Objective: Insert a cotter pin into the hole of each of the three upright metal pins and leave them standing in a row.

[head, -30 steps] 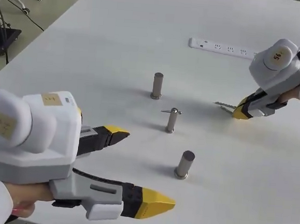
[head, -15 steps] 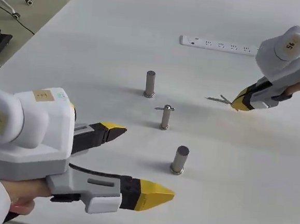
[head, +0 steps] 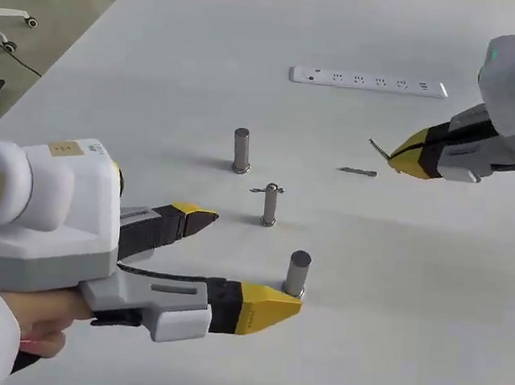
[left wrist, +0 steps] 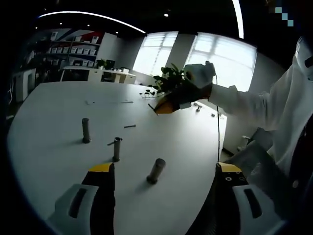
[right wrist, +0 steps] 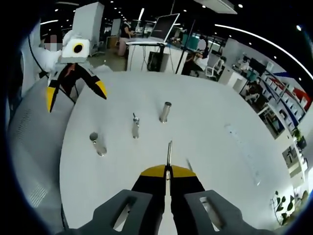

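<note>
Three upright metal pins stand in a diagonal row: far pin (head: 241, 150), middle pin (head: 270, 204) with a cotter pin through its top, and near pin (head: 297, 273). My right gripper (head: 403, 157) hovers above the table to the right of them, shut on a cotter pin (head: 379, 149) that sticks out past its tips (right wrist: 168, 154). A second cotter pin (head: 358, 172) lies flat on the table below it. My left gripper (head: 239, 261) is open at the front left, its lower fingertip beside the near pin (left wrist: 156, 170).
A white power strip (head: 369, 81) lies at the far side of the white table (head: 159, 78). Floor and chair legs show past the table's left edge. Desks and a person show in the room behind.
My right gripper has risen off the table with one cotter pin, leaving the other lying there. The left gripper sits a little closer to the near pin; the camera has shifted.
</note>
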A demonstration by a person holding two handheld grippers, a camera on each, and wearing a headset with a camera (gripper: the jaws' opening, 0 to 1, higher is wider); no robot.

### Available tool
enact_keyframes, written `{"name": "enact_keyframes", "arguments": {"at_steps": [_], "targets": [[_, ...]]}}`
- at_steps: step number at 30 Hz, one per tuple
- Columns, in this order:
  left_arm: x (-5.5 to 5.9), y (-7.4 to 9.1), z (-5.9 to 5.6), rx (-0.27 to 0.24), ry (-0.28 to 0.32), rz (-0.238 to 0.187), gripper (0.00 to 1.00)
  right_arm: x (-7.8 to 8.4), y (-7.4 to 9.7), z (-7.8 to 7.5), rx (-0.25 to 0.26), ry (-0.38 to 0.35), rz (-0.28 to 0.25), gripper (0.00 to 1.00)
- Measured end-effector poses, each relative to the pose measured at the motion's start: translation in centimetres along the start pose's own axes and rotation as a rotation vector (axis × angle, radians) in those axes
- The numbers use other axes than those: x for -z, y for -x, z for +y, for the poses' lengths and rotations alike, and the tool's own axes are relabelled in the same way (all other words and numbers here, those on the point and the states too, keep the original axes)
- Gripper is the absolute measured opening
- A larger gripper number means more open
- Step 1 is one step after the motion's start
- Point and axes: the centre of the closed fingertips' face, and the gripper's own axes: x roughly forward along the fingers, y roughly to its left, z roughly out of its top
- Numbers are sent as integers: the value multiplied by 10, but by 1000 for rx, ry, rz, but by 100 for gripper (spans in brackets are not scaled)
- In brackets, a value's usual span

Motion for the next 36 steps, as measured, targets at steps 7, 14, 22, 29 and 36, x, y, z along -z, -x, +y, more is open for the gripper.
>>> {"name": "enact_keyframes", "arguments": {"at_steps": [7,14,22,29,36], "targets": [[-5,-4,4,7,35,1,80,-22,13,33,44,17,-93,0],[-13,-15,-2,54,84,13,74,-31,19,71,19,-2,-153,0],[-21,-42,-18,140,165,40,48,-19,16,104,22,38,-99,0],[-25,-59,-25,181,217,60,32,-22,17,111,32,42,-109,0],[-23,-67,-33,232,232,104,19,-25,17,117,33,43,-122,0]]}}
